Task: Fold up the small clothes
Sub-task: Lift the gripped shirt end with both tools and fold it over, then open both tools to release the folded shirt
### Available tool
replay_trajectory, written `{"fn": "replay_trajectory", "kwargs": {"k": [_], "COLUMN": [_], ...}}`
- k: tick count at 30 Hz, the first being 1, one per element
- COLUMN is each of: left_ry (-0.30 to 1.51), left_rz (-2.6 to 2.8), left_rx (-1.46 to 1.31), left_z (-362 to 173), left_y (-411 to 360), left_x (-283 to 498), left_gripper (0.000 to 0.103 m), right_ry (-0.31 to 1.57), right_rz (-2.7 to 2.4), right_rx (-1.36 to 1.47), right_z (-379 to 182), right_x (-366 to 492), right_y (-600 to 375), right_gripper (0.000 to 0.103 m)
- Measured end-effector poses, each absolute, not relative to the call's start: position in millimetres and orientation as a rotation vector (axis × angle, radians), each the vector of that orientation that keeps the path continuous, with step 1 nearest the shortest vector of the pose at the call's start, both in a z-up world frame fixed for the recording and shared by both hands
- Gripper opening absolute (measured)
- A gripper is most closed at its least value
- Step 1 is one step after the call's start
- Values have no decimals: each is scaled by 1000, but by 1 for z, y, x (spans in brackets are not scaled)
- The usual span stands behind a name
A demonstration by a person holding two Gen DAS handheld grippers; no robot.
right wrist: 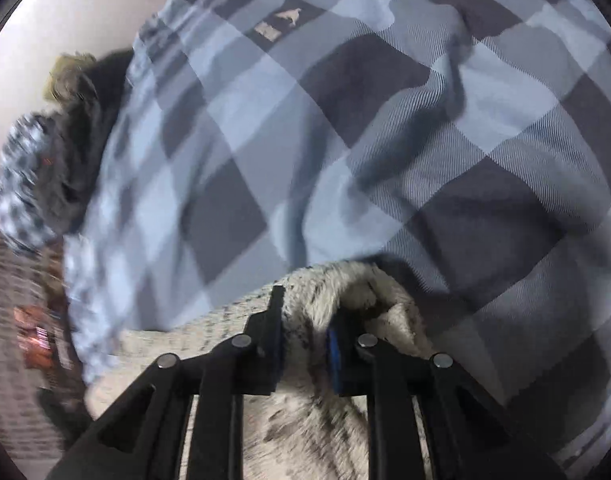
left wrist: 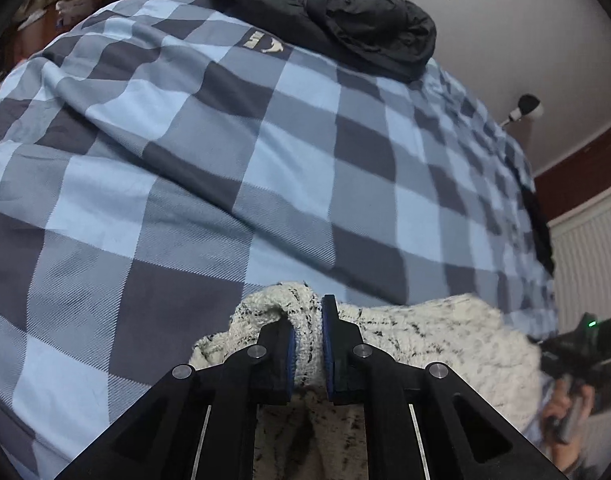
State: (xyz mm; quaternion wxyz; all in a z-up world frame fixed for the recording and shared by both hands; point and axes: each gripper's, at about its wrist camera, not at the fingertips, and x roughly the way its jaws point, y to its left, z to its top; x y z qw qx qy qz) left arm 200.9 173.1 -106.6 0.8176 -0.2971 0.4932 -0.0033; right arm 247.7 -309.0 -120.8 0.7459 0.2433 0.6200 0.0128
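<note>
The left gripper (left wrist: 308,344) has its jaws pressed onto a bunched fold of a fuzzy cream garment with black flecks (left wrist: 425,332), the blue pads (left wrist: 291,354) bearing on the fabric from both sides. The right gripper (right wrist: 305,340) likewise pinches a gathered edge of the same fuzzy cream garment (right wrist: 345,292), with fabric packed between the jaws; that view is blurred. The garment hangs between the two grippers just above a blue and grey checked duvet (left wrist: 225,160), its lower part trailing under the grippers toward the camera. In the left wrist view the other gripper, with a green light, shows at the right edge, a hand (left wrist: 561,408) around its handle. A dark padded jacket (left wrist: 325,12) lies heaped at the far edge of the duvet, against a pale wall (left wrist: 525,40). A white radiator (left wrist: 589,264) stands at the right.
</note>
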Motion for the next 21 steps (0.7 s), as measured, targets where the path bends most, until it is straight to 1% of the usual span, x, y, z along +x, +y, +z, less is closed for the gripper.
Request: {"fn": "replay_trajectory", "kwargs": {"k": [2,4,6,8,9,10,11,12,13,16,18,21], "left_ry": [1042,1038,1057,1036,1022,1001,953,881,818,743,727,761], "left_rz": [-32,-61,-79,-87,-92,-91,-56,10,69,172,180,132], "left_rx": [-704,-765,-818,-835,-842,-851,-842,-809,-774,-711,-647,-526], "left_z": [-96,-88,-85,-75,-70,-65,-58,-46,-34,-12,1,9], "left_y": [183,192,200,206,209,212,216,223,230,242,236,200], "left_x": [195,188,182,172,167,162,156,146,135,108,93,79], "left_gripper": [10,11,11,11,11,10,10,10,10,10,10,10], "right_ry": [1338,1273,1227,1201,1165,1114,1071,1028,989,932,940,955], "right_rz": [23,13,35,52,33,3,-15,-30,-57,-128,-86,7], "right_rx": [597,711,768,726,668,624,620,642,678,689,604,449], "right_z": [-113,-98,-82,-69,-59,-48,-39,-32,-26,-10,1,18], "right_x": [244,235,226,221,216,211,206,200,193,174,165,147], "right_y": [-316,-332,-343,-341,-340,-340,-345,-351,-357,-360,-340,-296], "right_gripper": [18,25,30,42,57,73,80,84,84,84,84,84]}}
